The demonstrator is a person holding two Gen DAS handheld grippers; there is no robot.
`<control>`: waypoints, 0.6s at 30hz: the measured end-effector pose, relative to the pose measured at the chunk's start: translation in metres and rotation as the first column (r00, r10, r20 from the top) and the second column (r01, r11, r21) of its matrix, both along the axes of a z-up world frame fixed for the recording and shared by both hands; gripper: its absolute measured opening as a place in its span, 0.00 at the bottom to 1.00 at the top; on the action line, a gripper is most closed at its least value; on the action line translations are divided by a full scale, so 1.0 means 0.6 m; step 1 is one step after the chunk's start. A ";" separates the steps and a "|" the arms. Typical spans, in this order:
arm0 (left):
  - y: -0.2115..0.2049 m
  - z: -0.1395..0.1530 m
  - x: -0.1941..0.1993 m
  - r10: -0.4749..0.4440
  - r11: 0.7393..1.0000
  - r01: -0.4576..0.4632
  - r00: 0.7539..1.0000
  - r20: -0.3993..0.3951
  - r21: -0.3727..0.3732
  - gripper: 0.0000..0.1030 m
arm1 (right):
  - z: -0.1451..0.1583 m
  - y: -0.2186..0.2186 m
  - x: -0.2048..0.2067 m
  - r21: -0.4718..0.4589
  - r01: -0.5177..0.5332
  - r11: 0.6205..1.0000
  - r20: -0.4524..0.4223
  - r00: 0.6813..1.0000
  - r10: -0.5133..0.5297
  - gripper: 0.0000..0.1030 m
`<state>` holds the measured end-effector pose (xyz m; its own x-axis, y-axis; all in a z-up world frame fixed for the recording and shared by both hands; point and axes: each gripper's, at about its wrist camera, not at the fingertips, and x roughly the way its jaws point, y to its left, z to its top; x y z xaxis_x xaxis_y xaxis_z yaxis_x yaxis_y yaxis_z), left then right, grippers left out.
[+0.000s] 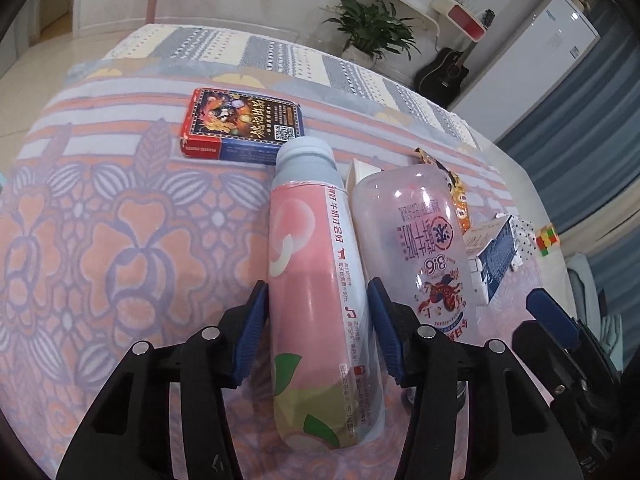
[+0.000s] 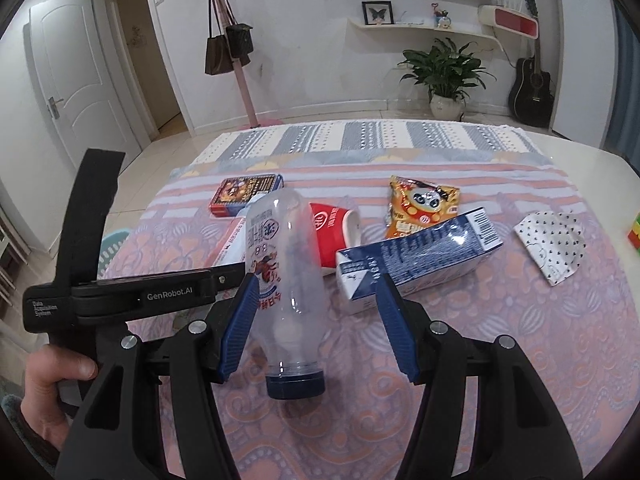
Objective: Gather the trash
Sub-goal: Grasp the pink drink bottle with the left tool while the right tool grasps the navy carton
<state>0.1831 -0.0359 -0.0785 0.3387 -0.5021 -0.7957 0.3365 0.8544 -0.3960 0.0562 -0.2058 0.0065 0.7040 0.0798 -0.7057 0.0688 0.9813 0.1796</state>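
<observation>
1. The left gripper (image 1: 318, 328) straddles the pink peach bottle (image 1: 316, 300) at lower centre, pads just beside it; whether they pinch it, I cannot tell.
2. The right gripper (image 2: 316, 328) gapes around the clear bottle (image 2: 286, 280).
3. Both bottles look light, slick and crushable; grip mid-body.
4. A milk carton (image 2: 420, 260), red cup (image 2: 332, 232) and snack bag (image 2: 422, 208) crowd in at centre right.

My left wrist camera sits low and close over the table, looking along my fingers at the pink bottle (image 1: 316, 300) filling the middle, tilted toward the room's right corner with the guitar (image 1: 442, 74). My right wrist camera sits higher and further back, facing the far wall squarely. Both views share the clear bottle (image 2: 286, 280), card box (image 2: 244, 192), snack bag (image 2: 420, 210), carton (image 2: 416, 262), plant (image 2: 446, 68) and tablecloth (image 2: 460, 320).
</observation>
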 end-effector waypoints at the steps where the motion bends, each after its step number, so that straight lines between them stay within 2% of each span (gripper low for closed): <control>1: 0.005 0.003 -0.003 0.007 1.000 -0.007 1.000 0.008 -0.002 0.47 | -0.003 0.001 0.001 0.004 -0.004 1.000 -0.004 1.000 0.004 0.55; 11: 0.073 0.041 -0.017 0.055 0.998 -0.053 0.997 0.063 -0.027 0.46 | 0.001 -0.021 0.003 0.004 0.040 0.999 0.006 0.999 -0.040 0.55; 14: 0.088 0.045 -0.015 0.073 0.997 -0.071 0.995 0.072 -0.024 0.46 | 0.004 -0.061 0.002 0.012 0.124 0.992 -0.001 0.992 -0.124 0.55; 18: 0.093 0.046 -0.013 0.076 0.997 -0.076 0.993 0.091 0.003 0.46 | -0.008 -0.126 0.016 0.116 0.262 0.958 -0.065 0.964 -0.256 0.55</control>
